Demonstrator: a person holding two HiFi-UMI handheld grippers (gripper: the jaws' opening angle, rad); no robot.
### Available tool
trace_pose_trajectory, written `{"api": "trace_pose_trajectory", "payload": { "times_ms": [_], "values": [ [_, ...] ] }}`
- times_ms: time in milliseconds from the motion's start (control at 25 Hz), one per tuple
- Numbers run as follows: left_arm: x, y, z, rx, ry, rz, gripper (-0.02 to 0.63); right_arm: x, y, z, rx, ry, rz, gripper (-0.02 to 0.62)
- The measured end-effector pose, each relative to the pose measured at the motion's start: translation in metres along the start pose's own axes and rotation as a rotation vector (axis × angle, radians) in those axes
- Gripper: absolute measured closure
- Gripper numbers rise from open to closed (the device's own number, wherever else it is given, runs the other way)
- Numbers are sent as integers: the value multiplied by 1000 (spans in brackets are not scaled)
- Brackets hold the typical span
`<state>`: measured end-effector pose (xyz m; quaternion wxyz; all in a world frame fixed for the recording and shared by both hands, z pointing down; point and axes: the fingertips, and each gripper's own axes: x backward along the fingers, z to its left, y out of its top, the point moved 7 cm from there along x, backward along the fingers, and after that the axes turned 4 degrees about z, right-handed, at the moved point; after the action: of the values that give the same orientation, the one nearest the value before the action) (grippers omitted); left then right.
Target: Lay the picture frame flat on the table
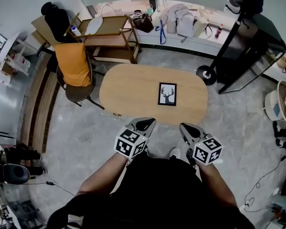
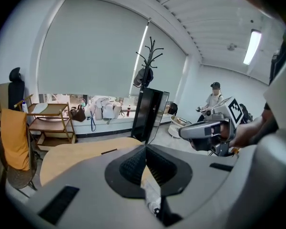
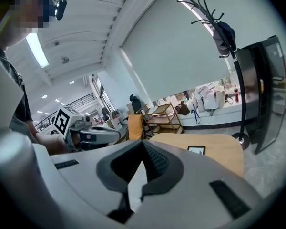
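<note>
A black picture frame point(image 1: 167, 94) with a white deer print lies flat, face up, on the oval wooden table point(image 1: 128, 89), right of its middle. The left gripper view catches it as a thin dark strip point(image 2: 109, 151), and it shows small in the right gripper view point(image 3: 196, 150). Both grippers hover side by side just short of the table's near edge, close to the person's body. My left gripper point(image 1: 147, 124) point(image 2: 145, 147) is shut with nothing in it. My right gripper point(image 1: 187, 128) point(image 3: 142, 144) is shut and empty too. Neither one touches the frame.
A chair with an orange cloth point(image 1: 74, 66) stands at the table's left end. A wooden cart point(image 1: 109, 39) is behind it. A black coat stand point(image 1: 207, 73) and a dark panel point(image 1: 248, 56) stand to the right. A second person point(image 2: 213, 99) sits further off.
</note>
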<state>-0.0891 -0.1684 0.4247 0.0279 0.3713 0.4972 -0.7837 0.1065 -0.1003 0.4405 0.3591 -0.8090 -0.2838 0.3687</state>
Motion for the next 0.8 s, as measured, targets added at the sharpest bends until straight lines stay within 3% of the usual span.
{"api": "trace_pose_trajectory", "payload": {
  "times_ms": [800],
  "values": [
    [5, 2, 22, -12, -36, -16, 606, -17, 8, 11, 5, -41, -3, 595]
  ]
}}
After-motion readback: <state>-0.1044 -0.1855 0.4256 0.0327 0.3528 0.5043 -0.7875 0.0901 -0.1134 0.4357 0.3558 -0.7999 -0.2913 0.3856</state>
